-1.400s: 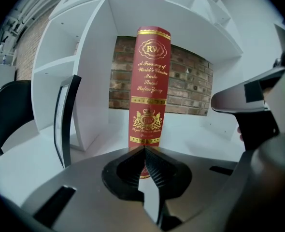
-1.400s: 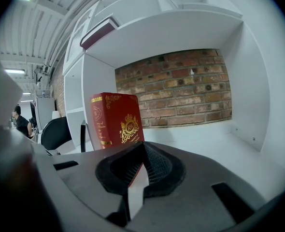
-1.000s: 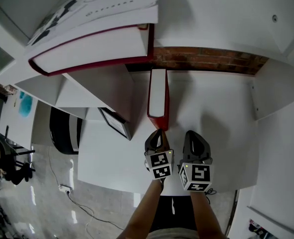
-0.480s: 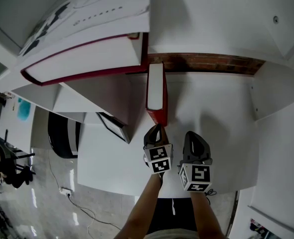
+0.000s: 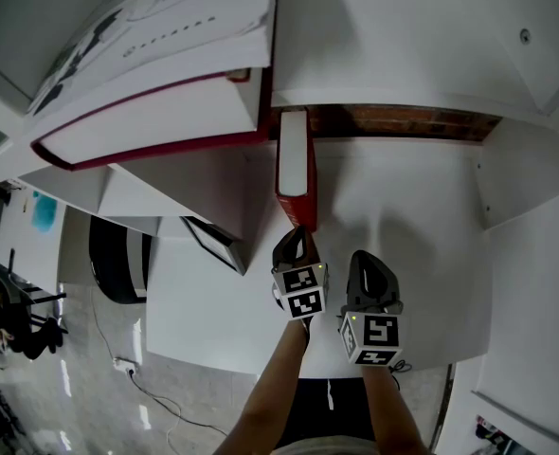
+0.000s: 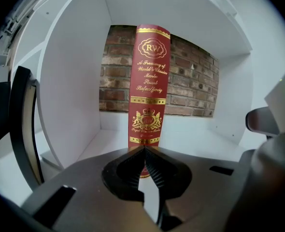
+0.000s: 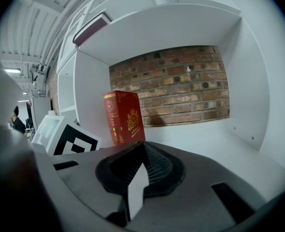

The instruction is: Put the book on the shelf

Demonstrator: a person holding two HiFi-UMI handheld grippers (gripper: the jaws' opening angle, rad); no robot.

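Final push home, by the look: red book (image 5: 295, 164) upright in the white shelf (image 5: 403, 188) compartment, spine outward, near the left wall. Left tongs (image 5: 297, 237) closed, empty, tips seemingly touching the spine's foot. Right tongs (image 5: 369, 265) closed, empty, just beside. Next, probably: press straight in, low and gently, without tipping.

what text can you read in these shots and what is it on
"RW": gold emblem at the top of the spine of the red book.
"A Treasury of": gold script under it; the script lines below are too ornate to read.
Small gold line under the crest: too small to read.
Print on the cover of the big book up top: blurred.
Cubes: square patterns only, no words.
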